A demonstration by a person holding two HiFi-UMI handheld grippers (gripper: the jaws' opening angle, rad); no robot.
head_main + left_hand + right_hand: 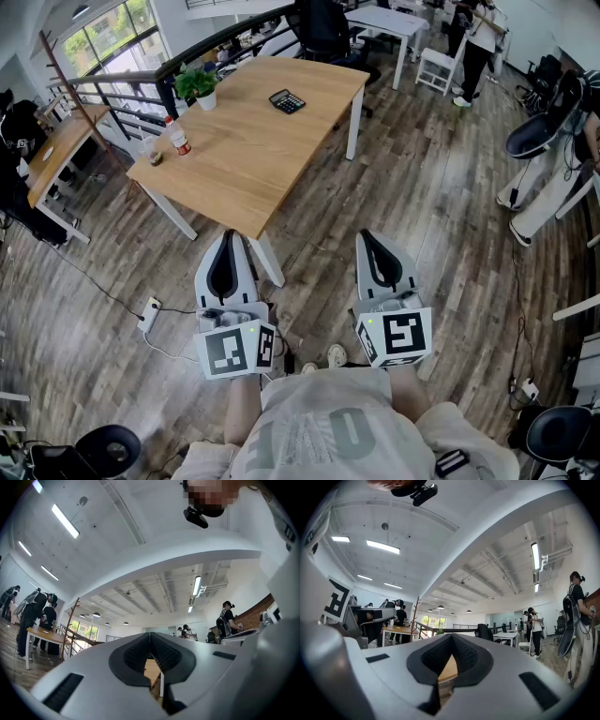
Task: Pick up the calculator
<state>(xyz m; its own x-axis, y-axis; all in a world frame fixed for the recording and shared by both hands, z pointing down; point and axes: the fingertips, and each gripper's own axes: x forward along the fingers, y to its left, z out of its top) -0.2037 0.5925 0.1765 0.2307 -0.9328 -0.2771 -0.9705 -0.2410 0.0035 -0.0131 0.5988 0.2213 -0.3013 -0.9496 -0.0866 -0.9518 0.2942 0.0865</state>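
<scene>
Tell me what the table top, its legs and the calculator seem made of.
Table top: light wood or veneer, matt; faint grain shows. Legs: white, probably painted metal; smooth, slim. Calculator: dark, likely plastic; too small to confirm.

The calculator (pixel 287 100) is coloured black. The bench (pixel 234 178) is made in pale wood, with white legs. The left tongs (pixel 228 236) and the right tongs (pixel 367 234) are coloured light grey with black pads (pixel 222 267), and black-and-white square markers (pixel 228 352) are printed on them. The floor (pixel 450 187) is laid in grey-brown planks.
</scene>
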